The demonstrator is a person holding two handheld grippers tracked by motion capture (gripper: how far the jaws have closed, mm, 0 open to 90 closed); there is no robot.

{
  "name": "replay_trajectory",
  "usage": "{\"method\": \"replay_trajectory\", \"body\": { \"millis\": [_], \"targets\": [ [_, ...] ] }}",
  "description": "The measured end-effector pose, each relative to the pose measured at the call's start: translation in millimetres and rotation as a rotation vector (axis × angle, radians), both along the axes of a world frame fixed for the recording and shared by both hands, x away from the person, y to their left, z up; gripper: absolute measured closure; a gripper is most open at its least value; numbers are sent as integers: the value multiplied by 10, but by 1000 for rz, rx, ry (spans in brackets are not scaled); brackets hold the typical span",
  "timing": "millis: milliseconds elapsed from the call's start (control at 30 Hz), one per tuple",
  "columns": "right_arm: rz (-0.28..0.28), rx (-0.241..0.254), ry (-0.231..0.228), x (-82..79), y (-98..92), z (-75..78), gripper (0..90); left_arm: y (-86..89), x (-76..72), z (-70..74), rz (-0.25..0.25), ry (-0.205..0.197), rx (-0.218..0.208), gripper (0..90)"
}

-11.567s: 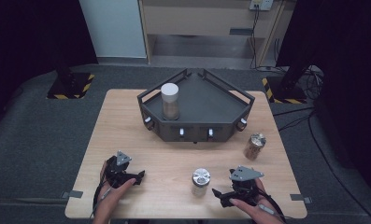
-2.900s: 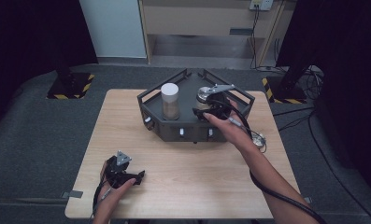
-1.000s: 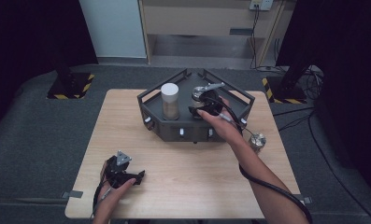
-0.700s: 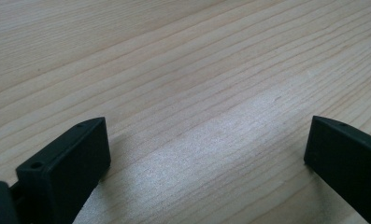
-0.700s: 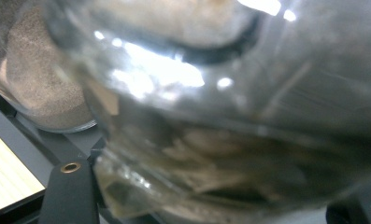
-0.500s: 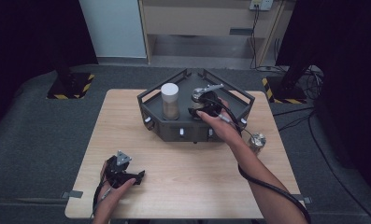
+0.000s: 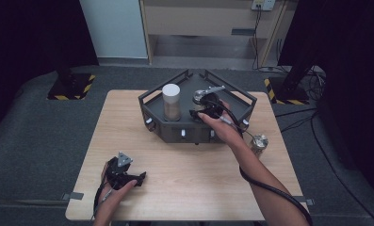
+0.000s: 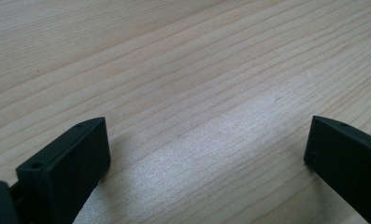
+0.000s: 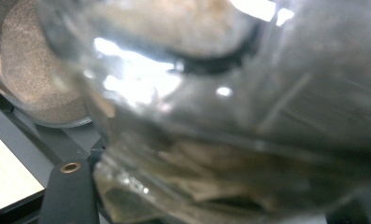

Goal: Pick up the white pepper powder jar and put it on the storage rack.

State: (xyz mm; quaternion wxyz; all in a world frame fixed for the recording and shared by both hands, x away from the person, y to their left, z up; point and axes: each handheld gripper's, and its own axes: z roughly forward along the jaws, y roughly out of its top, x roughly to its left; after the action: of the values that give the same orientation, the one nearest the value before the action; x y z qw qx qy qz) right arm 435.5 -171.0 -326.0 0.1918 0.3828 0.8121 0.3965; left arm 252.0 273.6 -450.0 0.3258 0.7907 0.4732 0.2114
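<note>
Down at the near left of the wooden table [image 7: 184, 179], the left gripper [image 7: 123, 175] rests on the bare wood in the person's hand, its jaws spread wide apart with nothing between them; in the left gripper view there is plain wood grain between the two black tips. Open tabletop lies all around it, out to the left and near edges.

Toward the far middle stands a dark angular tray [image 7: 149, 106] with raised rails. In its left part a white-lidded jar [image 7: 171, 101] stands upright, filled with a brownish powder. Just to its right, the right gripper [image 7: 204, 107] reaches over the tray rail and is clamped on a glass jar [image 7: 199, 97] with a metal lid, inside the tray. In the right gripper view that jar [image 9: 248, 116] sits so close that it blurs; its brownish contents cannot be made out clearly.

Right of the tray, on the table near the right edge, another small jar [image 7: 258, 142] stands alone, partly hidden by the person's forearm.
</note>
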Motion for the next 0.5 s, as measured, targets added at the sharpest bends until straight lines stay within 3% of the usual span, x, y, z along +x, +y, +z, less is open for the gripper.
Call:
{"method": "replay_trajectory", "body": {
  "millis": [500],
  "targets": [
    [-5,12,0,-14,-8,0,282,0,1,1,0,0,0,0]
  ]
}}
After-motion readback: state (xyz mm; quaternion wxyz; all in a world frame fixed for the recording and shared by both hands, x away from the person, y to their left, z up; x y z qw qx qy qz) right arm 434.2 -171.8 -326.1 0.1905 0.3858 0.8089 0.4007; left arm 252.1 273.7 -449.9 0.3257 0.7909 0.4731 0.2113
